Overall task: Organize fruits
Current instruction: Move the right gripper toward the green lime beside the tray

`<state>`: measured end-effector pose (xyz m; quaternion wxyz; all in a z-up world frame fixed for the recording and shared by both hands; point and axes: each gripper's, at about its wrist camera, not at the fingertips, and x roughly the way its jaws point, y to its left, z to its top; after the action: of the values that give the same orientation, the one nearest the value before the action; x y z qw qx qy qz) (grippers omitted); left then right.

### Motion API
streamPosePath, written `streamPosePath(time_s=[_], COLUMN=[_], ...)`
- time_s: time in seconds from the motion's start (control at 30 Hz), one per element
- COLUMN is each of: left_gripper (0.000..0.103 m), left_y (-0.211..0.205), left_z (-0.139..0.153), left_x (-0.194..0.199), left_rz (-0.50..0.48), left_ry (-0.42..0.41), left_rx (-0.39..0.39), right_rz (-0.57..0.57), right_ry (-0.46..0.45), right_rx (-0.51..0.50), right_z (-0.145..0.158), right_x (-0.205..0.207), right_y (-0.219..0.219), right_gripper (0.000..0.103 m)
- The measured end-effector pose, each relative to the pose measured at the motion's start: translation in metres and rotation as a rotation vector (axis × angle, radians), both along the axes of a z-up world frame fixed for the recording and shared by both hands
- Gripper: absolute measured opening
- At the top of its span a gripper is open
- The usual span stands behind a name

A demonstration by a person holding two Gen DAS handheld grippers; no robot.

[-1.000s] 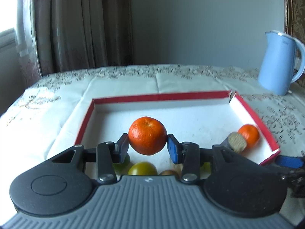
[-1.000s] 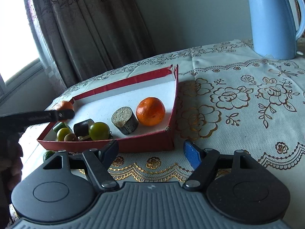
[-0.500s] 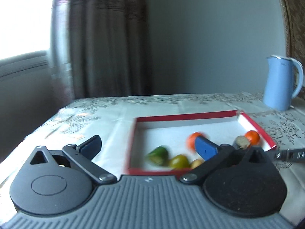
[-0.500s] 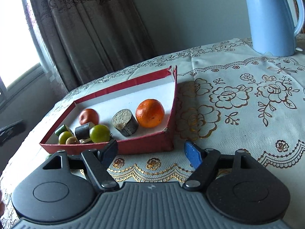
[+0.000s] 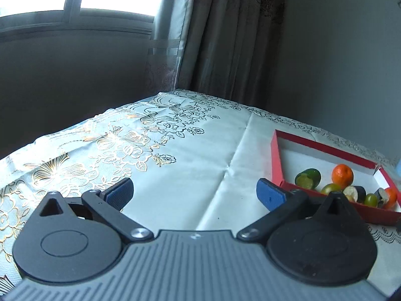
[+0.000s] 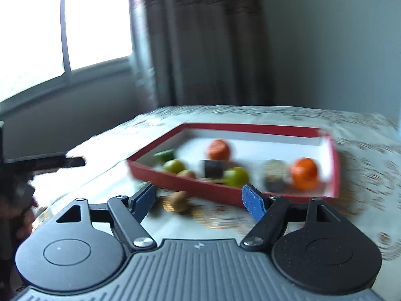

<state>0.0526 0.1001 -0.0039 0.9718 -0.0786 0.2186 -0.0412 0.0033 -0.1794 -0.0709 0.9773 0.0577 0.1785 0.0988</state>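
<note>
My left gripper (image 5: 194,192) has just sprung its jaws wide; nothing sits between them, only bare tablecloth (image 5: 175,165). The red tray (image 5: 277,155) lies well off to their right, holding the tangerine (image 5: 342,173) beside a green fruit (image 5: 307,178). My right gripper (image 6: 199,197) stands with jaws parted, gripping nothing. A small brown fruit (image 6: 180,200) rests on the table just beyond and between them, outside the tray's near wall, though blur hides whether anything touches.
</note>
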Motion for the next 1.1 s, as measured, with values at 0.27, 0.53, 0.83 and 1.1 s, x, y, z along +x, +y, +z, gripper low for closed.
streamPosePath(time_s=[0.27,0.53,0.83,1.1], left_gripper=[0.103,0.103,0.103,0.103], left_y=[0.013,0.01,0.011,0.011], left_z=[-0.005,-0.005,-0.006,-0.006], left_x=[0.006,0.003,0.003,0.003], left_rz=[0.011,-0.001,-0.001,0.0], left_ry=[0.033,0.02,0.021,0.022], left_rx=[-0.057,-0.049,-0.051,-0.052], right_rz=[0.092,0.159,0.203,0.181], right_ry=[0.049,0.101,0.121,0.139], right_rx=[-0.13,-0.155,-0.192,-0.209], right_z=[0.001,-0.004,-0.006,-0.006], right_x=[0.036,0.056,0.064,0.073], right_y=[0.05,0.068,0.08,0.086], right_gripper=[0.077,0.074,0.056,0.054])
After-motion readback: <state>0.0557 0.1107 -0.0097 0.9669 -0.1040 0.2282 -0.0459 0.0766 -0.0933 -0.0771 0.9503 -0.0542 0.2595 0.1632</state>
